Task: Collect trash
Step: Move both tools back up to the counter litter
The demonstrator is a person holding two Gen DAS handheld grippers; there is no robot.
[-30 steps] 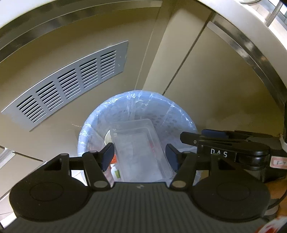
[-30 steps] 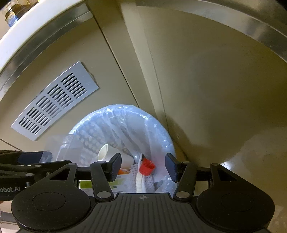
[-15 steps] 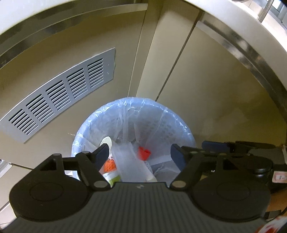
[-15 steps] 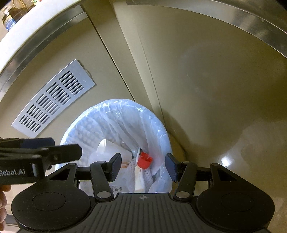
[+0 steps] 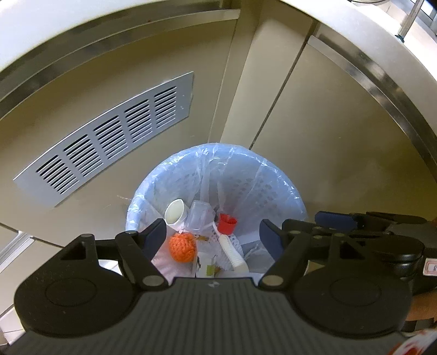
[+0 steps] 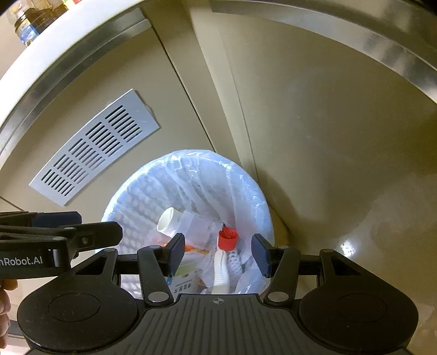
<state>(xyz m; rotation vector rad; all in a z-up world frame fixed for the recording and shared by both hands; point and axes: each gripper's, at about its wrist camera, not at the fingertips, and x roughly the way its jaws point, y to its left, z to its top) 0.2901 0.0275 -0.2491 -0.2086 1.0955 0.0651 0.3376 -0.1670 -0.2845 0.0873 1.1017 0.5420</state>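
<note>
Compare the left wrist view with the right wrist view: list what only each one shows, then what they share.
Only the left wrist view: the whole orange mesh ball and a metal pole at the top right corner.

Only the right wrist view: jars on the counter and a printed carton in the bin.

Both: the lined trash basket, white paper cup, red cap, wall vent, and both tools, left and right, open and empty.

A slotted vent panel (image 5: 109,133) on beige cabinet doors (image 5: 327,131) — steel trim (image 5: 382,79) above.
</note>
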